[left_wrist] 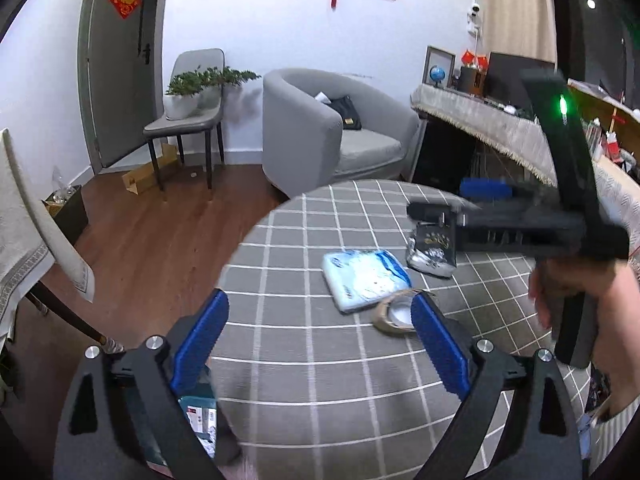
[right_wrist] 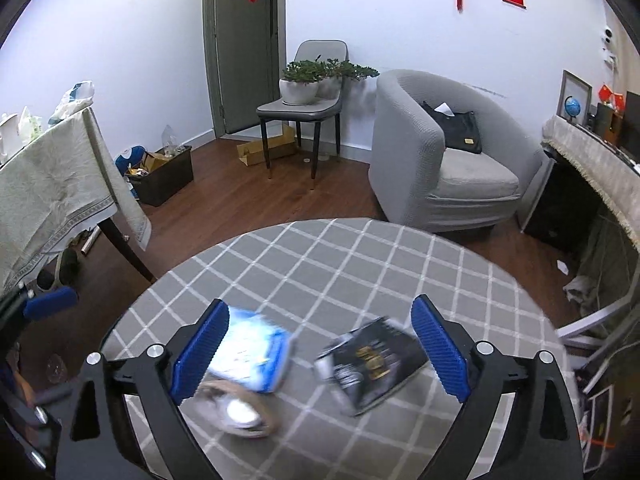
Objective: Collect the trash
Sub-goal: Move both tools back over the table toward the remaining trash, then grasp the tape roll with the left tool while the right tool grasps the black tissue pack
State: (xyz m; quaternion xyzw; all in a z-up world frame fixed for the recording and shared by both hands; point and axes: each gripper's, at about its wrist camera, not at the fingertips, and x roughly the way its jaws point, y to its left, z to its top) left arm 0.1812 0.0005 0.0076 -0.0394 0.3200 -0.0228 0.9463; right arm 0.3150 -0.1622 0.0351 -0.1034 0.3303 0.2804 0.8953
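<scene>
Nearest the right wrist camera, the right tool [right_wrist: 320, 354] hangs over a round tabletop [right_wrist: 360, 256] covered in grey checked cloth, its blue pads spread wide and holding nothing; between and below them lie three loose pieces of trash — a blue-and-white plastic packet [right_wrist: 256, 354], a crumpled black-and-silver wrapper [right_wrist: 374, 364], and a tan roll of tape [right_wrist: 244, 408] close beside the packet. In the left wrist view, the left tool [left_wrist: 320, 344] is likewise spread and empty, with the tape roll just beside its right pad and the packet a little beyond it; a teal-and-white printed packet [left_wrist: 198, 420] shows low at the left, behind the left finger, though whether it lies on the tabletop cannot be told. The person's hand [left_wrist: 588, 308] grips the right tool's handle at the right edge. Judging by this, collection has barely advanced here; all three pieces on the cloth remain to be picked up. A dark bin [right_wrist: 164, 178] of scraps stands on the floor, well apart — probably the destination.
</scene>
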